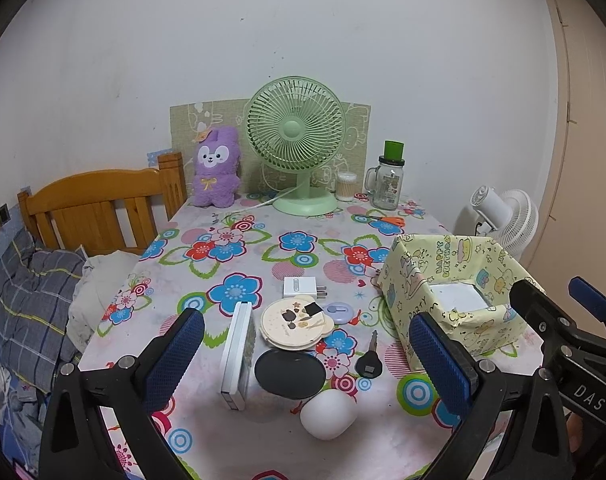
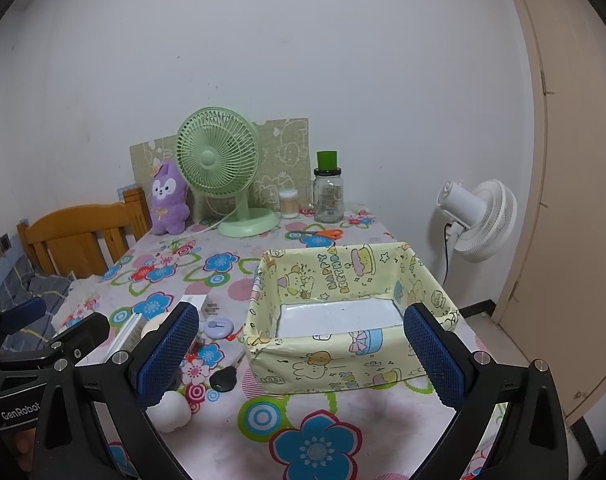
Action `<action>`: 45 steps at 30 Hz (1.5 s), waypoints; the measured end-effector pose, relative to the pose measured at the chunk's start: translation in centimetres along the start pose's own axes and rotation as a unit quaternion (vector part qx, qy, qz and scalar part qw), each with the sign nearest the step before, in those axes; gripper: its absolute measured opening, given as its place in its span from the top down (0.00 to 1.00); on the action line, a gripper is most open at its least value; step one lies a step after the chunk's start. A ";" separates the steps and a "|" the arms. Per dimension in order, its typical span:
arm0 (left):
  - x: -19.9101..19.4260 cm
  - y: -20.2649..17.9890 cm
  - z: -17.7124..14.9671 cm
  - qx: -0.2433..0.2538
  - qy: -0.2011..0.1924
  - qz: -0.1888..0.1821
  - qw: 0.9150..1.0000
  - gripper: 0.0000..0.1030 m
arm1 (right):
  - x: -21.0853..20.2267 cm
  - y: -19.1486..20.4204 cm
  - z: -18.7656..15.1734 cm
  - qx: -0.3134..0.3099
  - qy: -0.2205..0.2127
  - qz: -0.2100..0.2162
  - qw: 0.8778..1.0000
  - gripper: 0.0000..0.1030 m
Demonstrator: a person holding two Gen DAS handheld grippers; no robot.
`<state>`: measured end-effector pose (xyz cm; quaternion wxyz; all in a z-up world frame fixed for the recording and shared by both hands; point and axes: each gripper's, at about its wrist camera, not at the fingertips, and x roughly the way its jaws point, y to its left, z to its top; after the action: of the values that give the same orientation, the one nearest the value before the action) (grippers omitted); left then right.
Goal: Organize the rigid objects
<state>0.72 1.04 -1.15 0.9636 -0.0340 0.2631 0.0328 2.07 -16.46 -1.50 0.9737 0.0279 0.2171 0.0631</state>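
The left gripper (image 1: 307,360) is held with its jaws wide apart and nothing between them, above the near part of a cluster of small items on the floral tablecloth (image 1: 231,248); the right gripper (image 2: 299,356) is likewise spread and empty, framing the near wall of the paper-wrapped box (image 2: 343,280), whose white floor appears bare. Directly below the left jaws are seen a black oval case (image 1: 290,374), a white egg-shaped case (image 1: 329,414) just in front of it, and a white slab-like device (image 1: 237,356) standing on its long edge to the left. Behind the black case a cream round compact (image 1: 293,328) lies with its edge overlapped, with a lilac round item (image 1: 339,312) beside it and a white plug adapter (image 1: 301,288) further back; a black-headed key (image 1: 370,360) lies between the cluster and the box. All are judged stiff and light. The smooth rounded cases are likely slippery and are best pinched across their narrow width, near the middle. The adapter is best taken by its flat sides, clear of the prongs. The thin key would probably have to be taken by its thick head.
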 end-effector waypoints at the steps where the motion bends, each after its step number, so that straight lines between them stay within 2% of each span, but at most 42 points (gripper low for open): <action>1: 0.0 0.0 0.0 0.000 0.000 -0.001 1.000 0.00 | 0.0 -0.1 0.0 0.002 0.000 0.000 1.000 0.00; 45: 0.2 0.6 0.0 0.002 0.001 0.003 1.000 0.01 | 0.0 0.3 -0.1 -0.001 -0.004 -0.005 1.000 0.02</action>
<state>0.83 1.63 -1.22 0.9632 -0.0309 0.2646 0.0353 2.01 -16.11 -1.62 0.9748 0.0264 0.2136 0.0587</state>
